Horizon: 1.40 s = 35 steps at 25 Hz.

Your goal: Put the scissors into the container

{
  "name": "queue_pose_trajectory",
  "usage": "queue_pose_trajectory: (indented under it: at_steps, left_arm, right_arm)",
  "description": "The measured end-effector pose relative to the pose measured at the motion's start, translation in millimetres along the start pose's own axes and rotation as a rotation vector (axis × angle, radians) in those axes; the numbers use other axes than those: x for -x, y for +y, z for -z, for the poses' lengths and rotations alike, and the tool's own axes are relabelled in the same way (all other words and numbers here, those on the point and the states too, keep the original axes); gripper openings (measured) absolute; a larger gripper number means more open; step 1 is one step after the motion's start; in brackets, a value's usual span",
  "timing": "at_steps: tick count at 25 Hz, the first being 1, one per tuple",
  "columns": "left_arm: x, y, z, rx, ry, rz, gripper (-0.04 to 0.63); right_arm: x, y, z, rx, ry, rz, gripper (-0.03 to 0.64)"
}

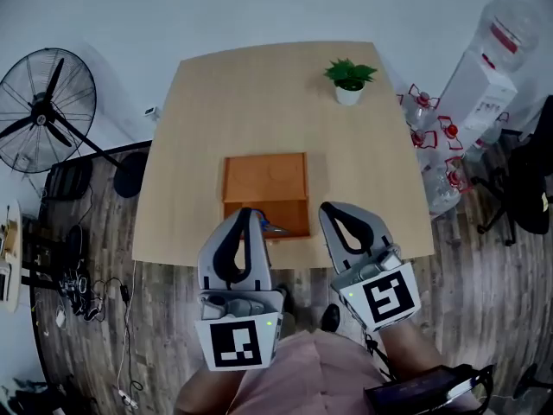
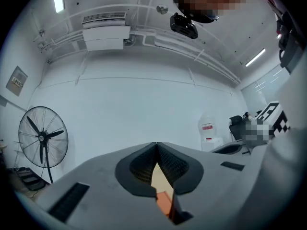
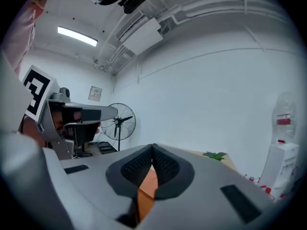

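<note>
An orange container lies on the wooden table, close to its front edge. A small blue and grey object, probably the scissors, shows in the container's front part, mostly hidden behind my left gripper. My left gripper is raised over the container's front left corner, jaws shut with nothing between them. My right gripper is just right of the container, also shut and empty. The left gripper and the right gripper each show closed tips with an orange sliver below.
A small potted plant stands at the table's far right. A floor fan is to the left, cables on the floor below it. Water bottles, a dispenser and a black chair crowd the right side.
</note>
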<state>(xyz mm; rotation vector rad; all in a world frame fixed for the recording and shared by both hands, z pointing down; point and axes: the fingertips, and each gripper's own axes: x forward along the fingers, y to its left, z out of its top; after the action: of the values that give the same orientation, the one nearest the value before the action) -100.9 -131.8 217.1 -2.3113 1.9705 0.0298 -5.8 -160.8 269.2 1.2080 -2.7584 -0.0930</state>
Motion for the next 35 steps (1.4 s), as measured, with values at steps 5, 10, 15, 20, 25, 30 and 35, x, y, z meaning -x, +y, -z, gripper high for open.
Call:
queue_pose_trajectory:
  at_steps: [5, 10, 15, 20, 25, 30, 35]
  left_arm:
    - [-6, -43, -11, -0.011, -0.023, 0.070, 0.009]
    - [-13, -63, -17, -0.016, -0.031, 0.087, 0.009]
    - [-12, -69, -24, -0.027, -0.049, 0.087, 0.009]
    - [-9, -72, -22, -0.031, -0.047, 0.080, 0.009]
    - [-6, -72, -23, -0.034, -0.051, 0.075, 0.009]
    - [-8, -74, -23, -0.036, -0.047, 0.075, 0.009]
    - [-6, -74, -24, -0.043, -0.048, 0.074, 0.009]
  right_arm:
    - [29, -23, -9, 0.024, -0.035, 0.071, 0.002]
    - [42, -38, -13, 0.015, -0.066, 0.094, 0.002]
    - [48, -39, -16, 0.029, -0.076, 0.089, 0.002]
    - [51, -38, -16, 0.027, -0.083, 0.084, 0.001]
    - [52, -36, -17, 0.026, -0.084, 0.074, 0.001]
    - [52, -38, -17, 0.032, -0.082, 0.071, 0.001]
    - [52, -37, -17, 0.034, -0.080, 0.069, 0.002]
